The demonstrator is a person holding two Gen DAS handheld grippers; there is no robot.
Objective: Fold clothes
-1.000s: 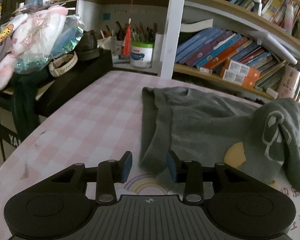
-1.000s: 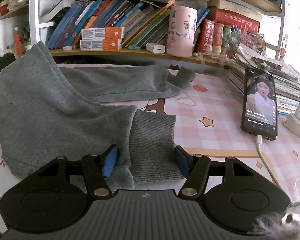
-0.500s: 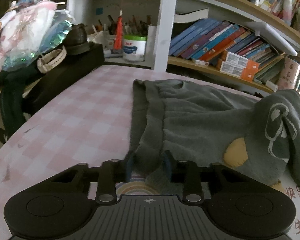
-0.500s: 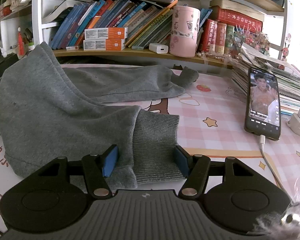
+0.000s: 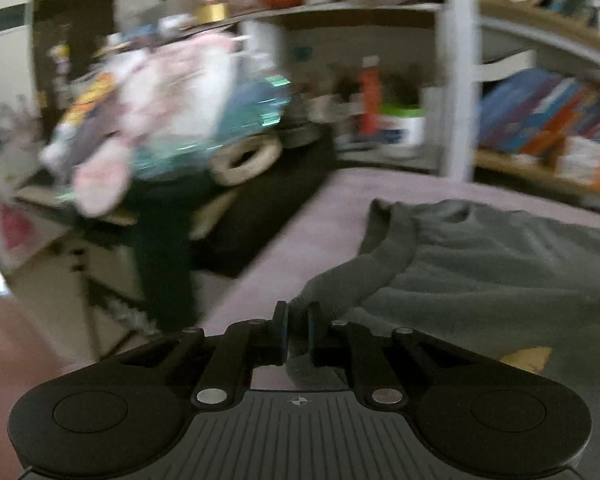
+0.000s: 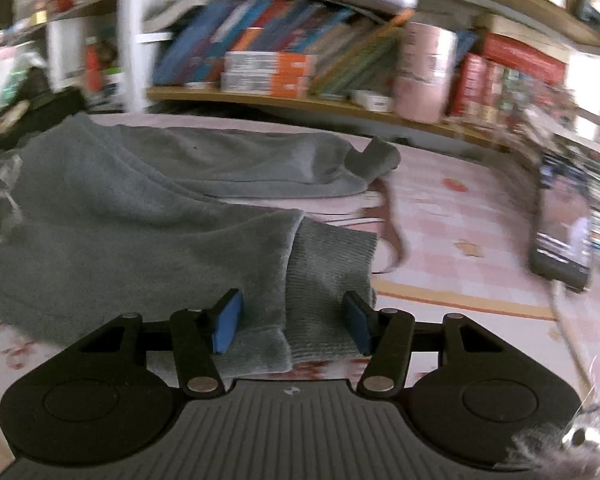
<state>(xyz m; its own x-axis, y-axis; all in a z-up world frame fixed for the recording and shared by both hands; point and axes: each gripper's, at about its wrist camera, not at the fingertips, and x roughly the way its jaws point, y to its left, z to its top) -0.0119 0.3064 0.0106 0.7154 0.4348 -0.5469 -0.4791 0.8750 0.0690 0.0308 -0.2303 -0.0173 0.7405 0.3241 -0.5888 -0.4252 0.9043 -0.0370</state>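
A grey sweatshirt [image 5: 480, 272] lies spread on the pink checked table [image 5: 320, 220]. My left gripper [image 5: 297, 316] has its jaws closing, and a bunched edge of the sweatshirt is pinched between the pads and pulled up off the cloth. In the right wrist view the sweatshirt [image 6: 120, 220] fills the left half, with one sleeve folded toward me. Its ribbed cuff [image 6: 328, 264] lies between the blue pads of my right gripper [image 6: 293, 316]. Those jaws are closing, but the fabric lies flat and unsqueezed between them.
A bookshelf [image 6: 280, 60] runs along the table's far edge. A phone [image 6: 564, 220] with its cable [image 6: 568, 320] stands at the right. Off the table's left edge are a black case [image 5: 268, 200] and a heap of soft toys [image 5: 160, 100].
My left gripper has shut on the sweatshirt's edge and swung left, dragging the fabric with it. My right gripper's jaws have narrowed slightly around the cuff and its view has shifted a little.
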